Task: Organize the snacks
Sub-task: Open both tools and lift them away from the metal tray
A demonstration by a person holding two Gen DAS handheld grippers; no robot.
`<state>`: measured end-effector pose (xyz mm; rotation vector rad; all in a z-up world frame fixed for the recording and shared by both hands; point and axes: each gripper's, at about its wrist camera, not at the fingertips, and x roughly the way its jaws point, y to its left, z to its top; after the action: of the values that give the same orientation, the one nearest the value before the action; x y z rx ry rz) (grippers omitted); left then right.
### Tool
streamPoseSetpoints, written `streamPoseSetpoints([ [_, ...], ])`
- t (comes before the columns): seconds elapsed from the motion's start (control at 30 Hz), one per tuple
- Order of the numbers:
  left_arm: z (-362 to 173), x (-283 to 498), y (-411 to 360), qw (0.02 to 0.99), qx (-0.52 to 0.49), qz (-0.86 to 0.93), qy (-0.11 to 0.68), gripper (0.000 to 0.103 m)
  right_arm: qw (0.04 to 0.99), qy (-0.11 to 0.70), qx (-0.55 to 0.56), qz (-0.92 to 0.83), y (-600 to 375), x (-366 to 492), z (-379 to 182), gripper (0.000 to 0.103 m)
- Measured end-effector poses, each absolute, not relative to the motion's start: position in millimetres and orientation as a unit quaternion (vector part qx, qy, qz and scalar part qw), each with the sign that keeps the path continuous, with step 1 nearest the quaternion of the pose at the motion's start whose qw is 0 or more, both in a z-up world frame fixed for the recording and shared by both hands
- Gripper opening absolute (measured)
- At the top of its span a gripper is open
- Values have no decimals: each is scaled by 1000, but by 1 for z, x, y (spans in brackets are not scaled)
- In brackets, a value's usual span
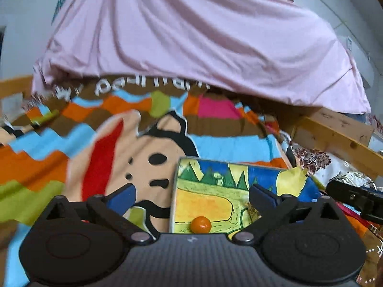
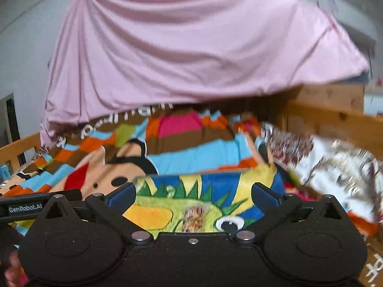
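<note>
A flat painted board (image 1: 215, 191) with a yellow, green and blue picture lies on the colourful blanket (image 1: 47, 157). A small round orange candy (image 1: 200, 224) sits on its near edge, just in front of my left gripper (image 1: 191, 196), which is open and empty above it. In the right wrist view the same board (image 2: 191, 191) lies under my open, empty right gripper (image 2: 192, 195), with a small brown patterned snack packet (image 2: 192, 217) on it. The right gripper's body shows at the right edge of the left wrist view (image 1: 354, 196).
A pink sheet (image 1: 191, 35) hangs at the back over the blanket. A wooden bed frame (image 1: 335, 131) runs along the right. A white and brown patterned cloth (image 2: 335, 162) lies at the right of the board.
</note>
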<state>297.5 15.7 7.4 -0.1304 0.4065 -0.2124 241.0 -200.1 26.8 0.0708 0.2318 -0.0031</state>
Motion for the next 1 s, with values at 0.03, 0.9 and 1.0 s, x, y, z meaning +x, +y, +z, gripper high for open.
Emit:
streamPoseSetpoints([
  [0.03,12,291,18,973,-61,-102,197,102,994,104,28,1,-198,231,30,102],
  [0.9,29,111,25,981,4,-101,168,103,991,116,-48,-44,-196,40,24,103],
  [1.0,25,101,12,977,20,-115,180,103,988,135,-46,-62,-201,29,20,103],
])
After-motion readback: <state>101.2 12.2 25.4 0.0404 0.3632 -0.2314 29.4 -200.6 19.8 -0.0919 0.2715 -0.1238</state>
